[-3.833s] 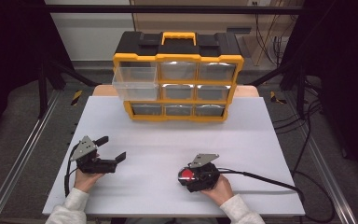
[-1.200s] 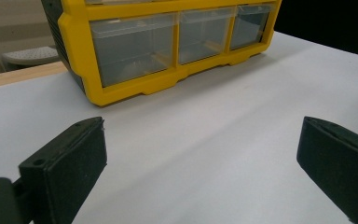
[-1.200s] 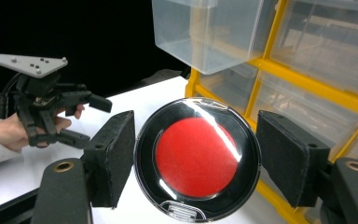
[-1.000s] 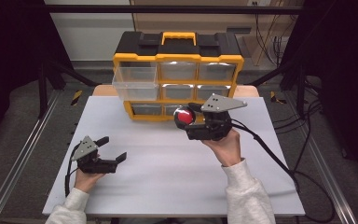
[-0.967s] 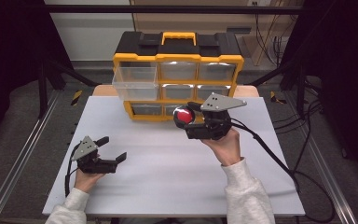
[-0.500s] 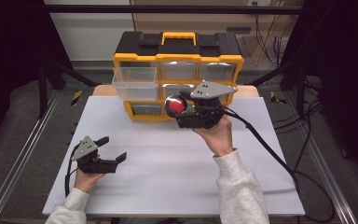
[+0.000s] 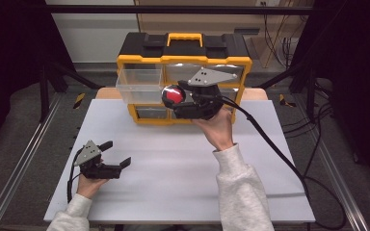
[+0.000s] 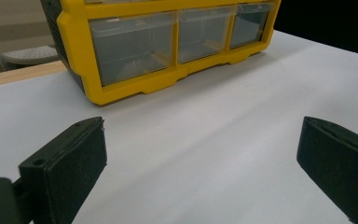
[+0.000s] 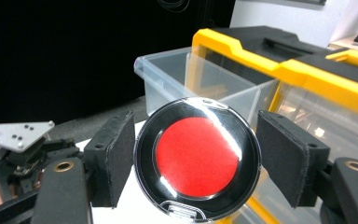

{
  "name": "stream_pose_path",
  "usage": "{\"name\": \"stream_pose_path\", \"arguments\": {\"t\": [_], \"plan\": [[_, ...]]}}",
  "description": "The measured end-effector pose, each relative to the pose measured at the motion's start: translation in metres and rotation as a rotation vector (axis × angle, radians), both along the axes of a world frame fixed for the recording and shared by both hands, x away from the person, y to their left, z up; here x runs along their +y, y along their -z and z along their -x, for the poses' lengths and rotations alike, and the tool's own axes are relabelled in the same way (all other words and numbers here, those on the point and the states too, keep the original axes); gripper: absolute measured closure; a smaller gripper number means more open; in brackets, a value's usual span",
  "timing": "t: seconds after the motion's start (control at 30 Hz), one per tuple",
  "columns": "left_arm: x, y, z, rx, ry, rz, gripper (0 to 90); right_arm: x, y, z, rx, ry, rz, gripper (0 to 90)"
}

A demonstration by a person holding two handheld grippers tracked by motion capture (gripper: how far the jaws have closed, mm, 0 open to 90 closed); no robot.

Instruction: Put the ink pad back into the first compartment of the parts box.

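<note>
My right gripper [image 7: 173, 96] is shut on a round black case with a red centre [image 7: 173, 95], held in the air in front of the yellow and black drawer cabinet [image 7: 183, 60]. In the right gripper view the round case [image 9: 198, 165] sits squeezed between both pads, just short of the clear top-left drawer [image 9: 191, 74], which stands pulled out. That open drawer [image 7: 139, 85] juts from the cabinet's left side. My left gripper [image 7: 118, 154] rests open on the white table [image 7: 173, 168] at the near left, with nothing between its jaws [image 8: 200, 172].
The cabinet [image 8: 168, 42] has rows of clear drawers, the lower ones closed. A black cable [image 7: 279, 149] trails from the right gripper across the table's right side. Metal rails run along both sides of the table.
My right gripper has risen and shifted left with the round case, from the cabinet's lower middle toward the open top-left drawer. The left gripper has stayed put.
</note>
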State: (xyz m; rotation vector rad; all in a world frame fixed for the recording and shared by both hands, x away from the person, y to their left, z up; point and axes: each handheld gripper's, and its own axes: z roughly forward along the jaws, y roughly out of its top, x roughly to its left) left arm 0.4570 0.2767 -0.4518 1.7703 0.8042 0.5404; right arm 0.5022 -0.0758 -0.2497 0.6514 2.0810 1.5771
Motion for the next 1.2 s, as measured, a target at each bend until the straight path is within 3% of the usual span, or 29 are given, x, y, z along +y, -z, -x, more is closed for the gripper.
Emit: {"name": "stream_pose_path", "arguments": {"t": [0.47, 0.9, 1.2], "plan": [[0.0, 0.0, 0.0, 0.001, 0.0, 0.0, 1.2, 0.018, -0.028, -0.019, -0.009, 0.007, -0.006, 30.1], [0.0, 0.0, 0.0, 0.001, 0.001, 0.002, 1.2, 0.042, -0.033, -0.042, -0.003, 0.011, 0.03, 30.1], [0.001, 0.0, 0.0, 0.004, 0.0, -0.001, 1.2, 0.055, -0.039, -0.059, 0.012, 0.029, 0.03, 30.2]]}}
